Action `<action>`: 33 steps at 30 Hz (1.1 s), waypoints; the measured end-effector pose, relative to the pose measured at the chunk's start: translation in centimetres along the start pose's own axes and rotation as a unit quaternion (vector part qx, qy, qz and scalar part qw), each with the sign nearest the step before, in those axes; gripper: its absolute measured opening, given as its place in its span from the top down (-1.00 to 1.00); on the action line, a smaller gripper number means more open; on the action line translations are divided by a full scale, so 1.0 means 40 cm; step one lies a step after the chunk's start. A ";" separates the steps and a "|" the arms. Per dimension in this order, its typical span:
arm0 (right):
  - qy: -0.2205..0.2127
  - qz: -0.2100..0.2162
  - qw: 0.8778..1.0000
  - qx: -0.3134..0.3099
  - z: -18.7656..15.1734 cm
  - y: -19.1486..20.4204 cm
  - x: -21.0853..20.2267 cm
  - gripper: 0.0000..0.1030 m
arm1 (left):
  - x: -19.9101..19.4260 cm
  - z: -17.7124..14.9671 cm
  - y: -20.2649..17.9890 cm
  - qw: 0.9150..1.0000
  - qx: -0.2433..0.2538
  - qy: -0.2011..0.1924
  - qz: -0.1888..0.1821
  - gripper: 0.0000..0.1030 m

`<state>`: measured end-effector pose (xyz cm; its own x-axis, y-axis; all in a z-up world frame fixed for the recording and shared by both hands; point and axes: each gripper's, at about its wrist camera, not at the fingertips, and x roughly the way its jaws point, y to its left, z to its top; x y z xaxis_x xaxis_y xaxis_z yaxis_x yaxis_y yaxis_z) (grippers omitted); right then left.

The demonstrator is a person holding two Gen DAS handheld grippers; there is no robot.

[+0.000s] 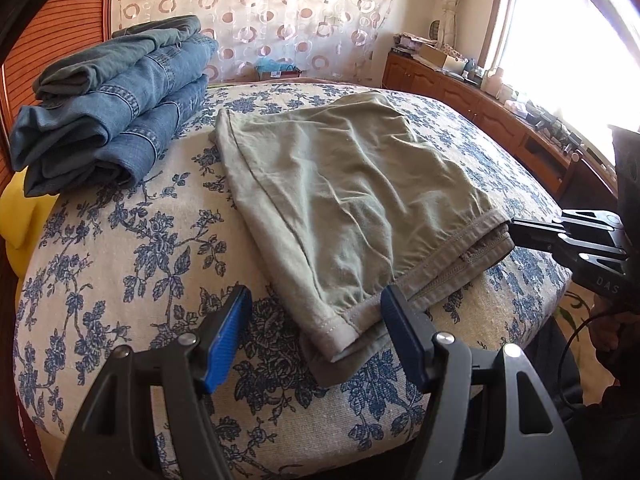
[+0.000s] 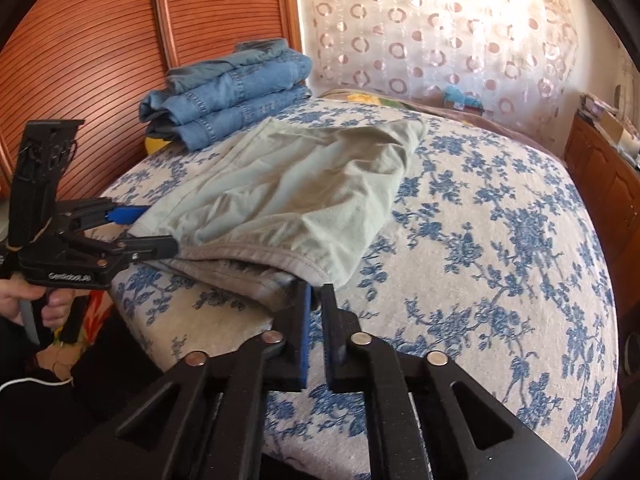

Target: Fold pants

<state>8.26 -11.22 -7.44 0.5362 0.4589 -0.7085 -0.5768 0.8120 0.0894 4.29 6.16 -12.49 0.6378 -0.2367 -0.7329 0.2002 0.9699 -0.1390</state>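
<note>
Right gripper [image 2: 314,300] closed on the hem corner of the green pants [image 2: 288,196]; its jaws stand near-parallel with the cloth edge pinched at the tips. My left gripper [image 1: 316,312] stands open, its blue pads [image 1: 226,340] straddling the other near corner of the pants, not pressing on it; the right-hand pad touches the hem. The pants lie folded over on the bed [image 1: 120,240], hems toward me, the rest running away toward the curtain [image 1: 256,12]. Behind and left of them sits a stack of folded jeans [image 1: 112,108], apart from the pants.

The left wrist view alone shows the sunlit window [image 1: 568,40] and wooden cabinets [image 1: 480,104]. The right wrist view alone shows my hand [image 2: 36,300] on the left gripper's handle and the slatted headboard [image 2: 100,40].
</note>
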 end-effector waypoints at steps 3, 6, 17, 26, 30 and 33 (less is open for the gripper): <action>-0.005 0.011 1.000 -0.001 -0.001 0.009 -0.016 1.00 | 0.000 0.001 0.000 1.000 0.000 0.000 0.000 -0.29; -0.013 0.012 1.000 -0.005 0.000 0.018 -0.032 1.00 | -0.001 0.001 0.000 1.000 0.000 -0.001 0.000 -0.29; 0.003 -0.027 1.000 -0.009 -0.003 0.013 -0.004 0.63 | -0.002 0.001 0.000 1.000 0.001 0.000 0.000 -0.29; 0.006 -0.046 0.999 -0.003 0.009 0.008 0.033 0.81 | 0.000 0.000 -0.002 1.000 0.002 -0.002 0.001 -0.29; 0.002 -0.025 1.000 0.002 0.007 0.012 0.014 1.00 | 0.001 0.000 -0.001 1.000 0.001 -0.002 0.001 -0.29; -0.001 -0.011 1.000 0.014 0.005 0.013 -0.011 1.00 | 0.002 0.001 -0.004 1.000 0.002 -0.004 0.002 -0.30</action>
<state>7.83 -10.92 -6.96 0.5502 0.4422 -0.7084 -0.5479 0.8313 0.0933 4.33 6.00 -12.51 0.6441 -0.2325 -0.7287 0.2007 0.9707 -0.1322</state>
